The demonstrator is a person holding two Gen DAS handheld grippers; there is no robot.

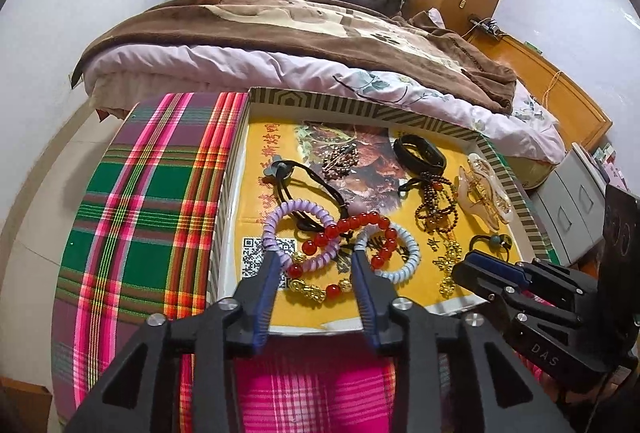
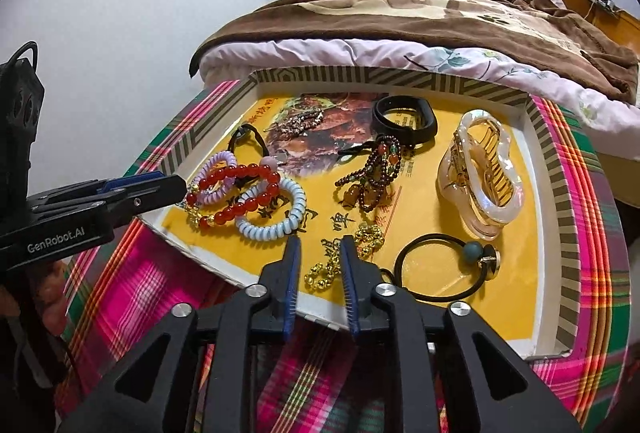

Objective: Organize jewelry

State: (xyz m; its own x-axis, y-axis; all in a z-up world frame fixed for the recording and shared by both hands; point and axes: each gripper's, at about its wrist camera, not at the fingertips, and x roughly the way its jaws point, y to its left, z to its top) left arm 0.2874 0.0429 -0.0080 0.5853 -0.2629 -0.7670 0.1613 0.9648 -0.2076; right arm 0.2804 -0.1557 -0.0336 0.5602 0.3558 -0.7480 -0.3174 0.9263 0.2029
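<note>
A shallow striped-rim tray (image 1: pixel 360 101) (image 2: pixel 560 193) with a yellow printed floor holds the jewelry. My left gripper (image 1: pixel 316 253) is open, its fingers astride a red bead bracelet with gold charms (image 1: pixel 340 233) (image 2: pixel 240 193), which overlaps a purple coil hair tie (image 1: pixel 296 221) and a pale blue coil tie (image 1: pixel 404 253) (image 2: pixel 276 217). My right gripper (image 2: pixel 320 245) is open over a gold bead chain (image 2: pixel 340 261) (image 1: pixel 448 261) at the tray's near edge. Each gripper appears from the side in the other's view: the right one (image 1: pixel 472 265), the left one (image 2: pixel 176 185).
Also in the tray: a pearly claw clip (image 2: pixel 480 169) (image 1: pixel 484 185), a black band (image 2: pixel 404 117) (image 1: pixel 420 153), a dark bead tassel (image 2: pixel 372 169), a black elastic with a teal bead (image 2: pixel 448 261), a rhinestone clip (image 1: pixel 340 157). The tray lies on a plaid-covered round table (image 1: pixel 140 201). A bed (image 1: pixel 280 33) stands behind.
</note>
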